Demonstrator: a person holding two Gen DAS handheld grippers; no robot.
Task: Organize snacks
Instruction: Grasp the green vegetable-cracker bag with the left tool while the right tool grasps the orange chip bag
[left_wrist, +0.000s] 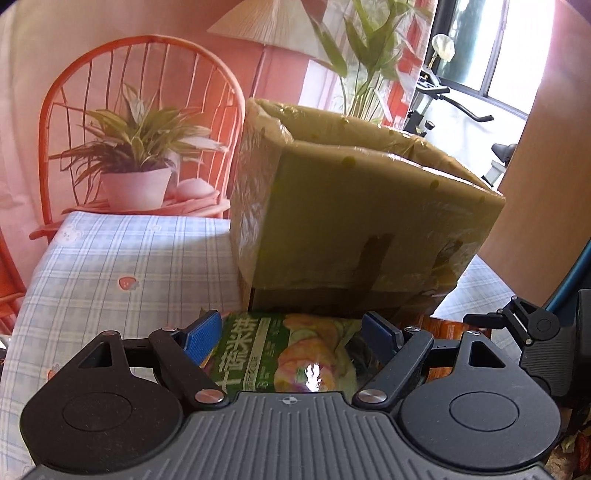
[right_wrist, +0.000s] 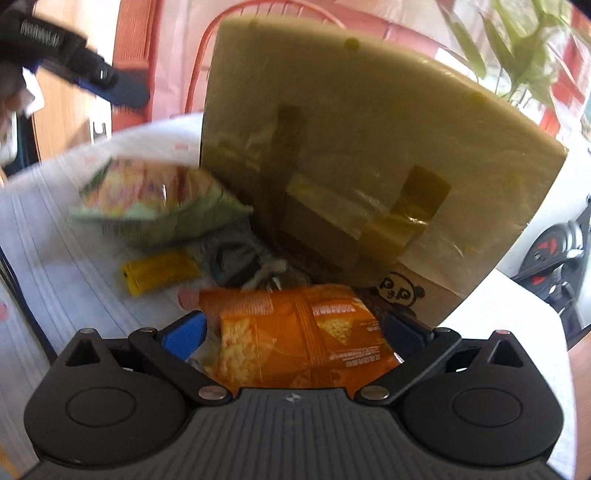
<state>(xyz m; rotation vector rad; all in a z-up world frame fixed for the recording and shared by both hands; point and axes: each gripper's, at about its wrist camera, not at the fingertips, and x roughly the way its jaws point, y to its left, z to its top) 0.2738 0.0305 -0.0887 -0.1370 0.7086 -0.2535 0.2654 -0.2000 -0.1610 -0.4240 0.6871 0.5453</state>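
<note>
A green snack bag (left_wrist: 284, 354) lies on the checked tablecloth (left_wrist: 129, 266) just in front of a tall olive cardboard box (left_wrist: 351, 221). My left gripper (left_wrist: 291, 338) hovers over the bag, open, with its blue pads (left_wrist: 203, 339) to either side and not pressing on it. In the right wrist view an orange snack bag (right_wrist: 303, 339) lies between the wide-open fingers of my right gripper (right_wrist: 295, 332), whose pads stand clear of it. That view also has the green bag (right_wrist: 147, 199), blurred, a small yellow pack (right_wrist: 159, 273) and the box (right_wrist: 369, 166).
A dark crumpled wrapper (right_wrist: 236, 258) lies against the box's foot. One blue-padded finger of the left gripper (right_wrist: 125, 88) shows at the top left. Behind the table stand an orange wire chair (left_wrist: 140, 74) with a potted plant (left_wrist: 136, 184), a lamp and an exercise bike (left_wrist: 443, 96).
</note>
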